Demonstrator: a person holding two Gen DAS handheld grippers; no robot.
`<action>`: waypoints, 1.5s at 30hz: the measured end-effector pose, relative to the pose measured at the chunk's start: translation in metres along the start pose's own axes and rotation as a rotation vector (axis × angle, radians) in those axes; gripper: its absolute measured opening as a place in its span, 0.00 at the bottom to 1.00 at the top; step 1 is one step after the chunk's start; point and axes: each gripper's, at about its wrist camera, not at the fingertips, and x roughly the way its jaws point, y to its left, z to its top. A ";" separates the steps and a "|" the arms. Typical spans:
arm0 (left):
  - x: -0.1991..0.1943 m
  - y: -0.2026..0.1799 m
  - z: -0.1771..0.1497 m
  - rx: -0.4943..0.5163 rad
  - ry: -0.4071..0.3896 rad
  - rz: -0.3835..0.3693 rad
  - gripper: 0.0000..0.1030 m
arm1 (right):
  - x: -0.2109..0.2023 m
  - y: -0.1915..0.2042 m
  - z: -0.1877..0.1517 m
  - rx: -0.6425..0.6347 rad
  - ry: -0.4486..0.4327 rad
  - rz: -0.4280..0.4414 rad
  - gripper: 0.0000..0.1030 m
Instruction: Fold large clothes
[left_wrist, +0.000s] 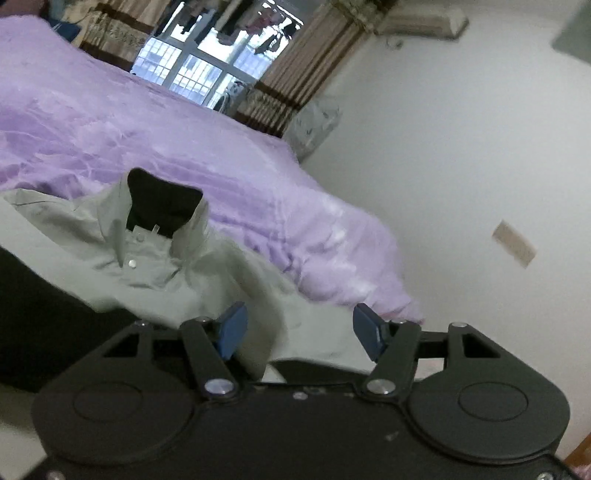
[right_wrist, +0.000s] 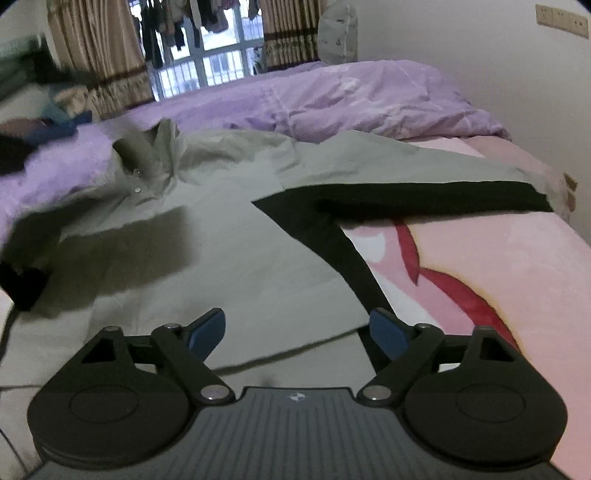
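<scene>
A pale grey-green jacket (right_wrist: 229, 236) lay spread on a bed, collar toward the window (right_wrist: 207, 62) and front uppermost, with black lining showing inside the collar (left_wrist: 162, 203) and along a black-edged sleeve (right_wrist: 424, 195) stretched to the right. Two snap fasteners (left_wrist: 132, 263) were visible below the collar, beside a small white tag too small to read. The jacket rested partly on a purple quilt (right_wrist: 369, 96) and partly on a pink sheet (right_wrist: 498, 258) bearing a dark red pattern. The left gripper (left_wrist: 300, 332) had its blue pads (left_wrist: 232, 328) well apart, with a fold of the jacket rising just beside the left pad; whether the cloth touched it could not be told. The right gripper (right_wrist: 297, 332) was likewise spread wide, low over the jacket's lower body, its right pad near the black side panel. A small emblem (right_wrist: 296, 397) sat on the right gripper's ribbed housing; no lettering could be read. Striped curtains (right_wrist: 92, 55) framed the window, behind which clothes hung. A wall plate (left_wrist: 514, 243) and an air conditioner (left_wrist: 421, 22) were mounted on the white wall.
</scene>
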 end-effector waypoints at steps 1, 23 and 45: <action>-0.006 0.007 -0.002 0.011 -0.008 0.012 0.63 | 0.004 -0.004 0.002 0.007 0.007 0.027 0.87; -0.063 0.184 -0.039 -0.044 0.029 0.471 0.63 | 0.177 0.000 0.064 0.508 0.036 0.304 0.62; -0.034 0.195 -0.041 0.001 0.128 0.497 0.63 | 0.124 -0.036 0.053 0.405 -0.030 0.149 0.18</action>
